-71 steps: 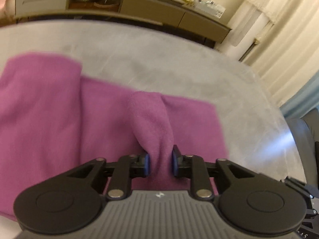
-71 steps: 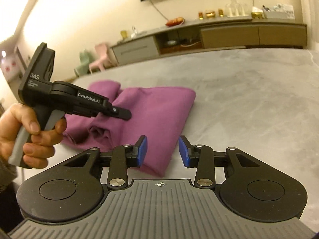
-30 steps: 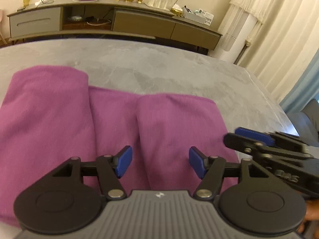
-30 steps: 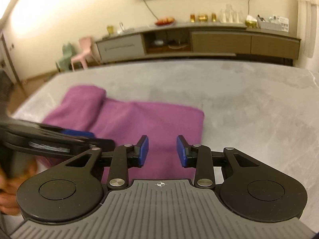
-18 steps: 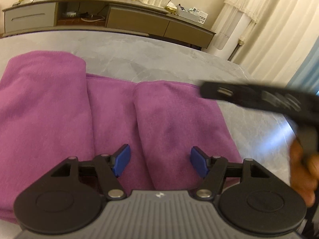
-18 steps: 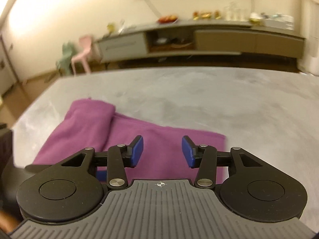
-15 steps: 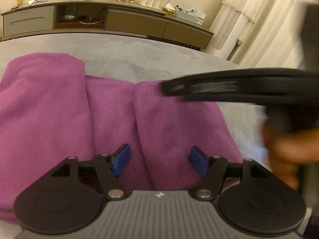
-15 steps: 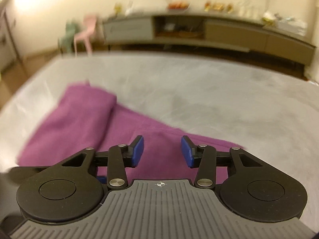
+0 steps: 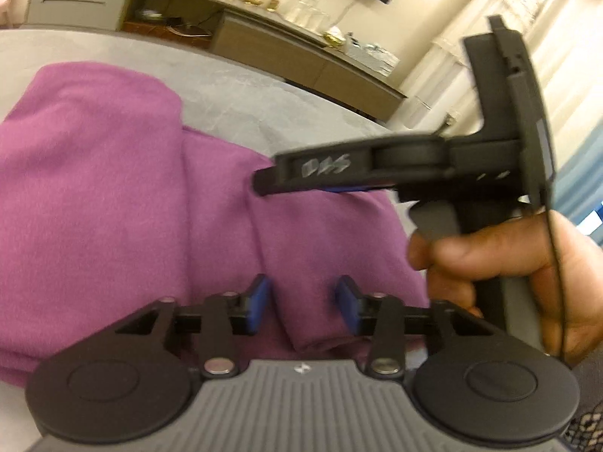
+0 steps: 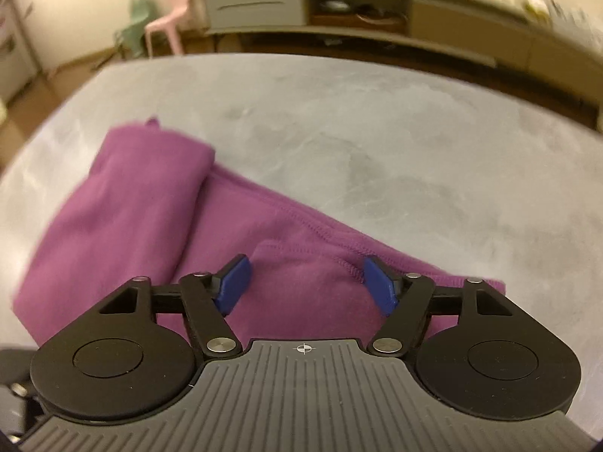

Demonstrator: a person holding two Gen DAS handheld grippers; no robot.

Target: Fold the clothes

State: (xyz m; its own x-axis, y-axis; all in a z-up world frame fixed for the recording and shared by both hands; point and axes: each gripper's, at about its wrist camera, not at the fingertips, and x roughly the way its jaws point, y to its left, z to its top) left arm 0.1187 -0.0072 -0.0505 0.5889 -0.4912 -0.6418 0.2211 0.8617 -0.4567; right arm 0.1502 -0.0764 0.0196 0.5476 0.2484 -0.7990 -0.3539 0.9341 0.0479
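Left gripper point(image 9: 301, 303): nearest the lens, low over the near edge of the garment; its jaws have just been closing around the folded ridge of cloth, which sits between the fingers point(image 9: 256, 301), but a gap shows on both sides, so not yet pinched.
Right gripper point(image 10: 303, 282): jaws have just been opening and stand wide, poised above the stitched hem with cloth under them but nothing gripped (in the left view it reaches in sideways, held by a hand point(image 9: 501, 260)).
Purple garment point(image 10: 158, 222): flat on the grey bench point(image 10: 377, 143), near its front-left part, already folded into long side-by-side panels, one thicker roll at the far left.
Done, by my reading: the lengthwise folds.
Left, by my reading: at least one crosswise fold to make a compact stack.
Sideboard point(image 10: 339, 3): far behind, uninvolved.
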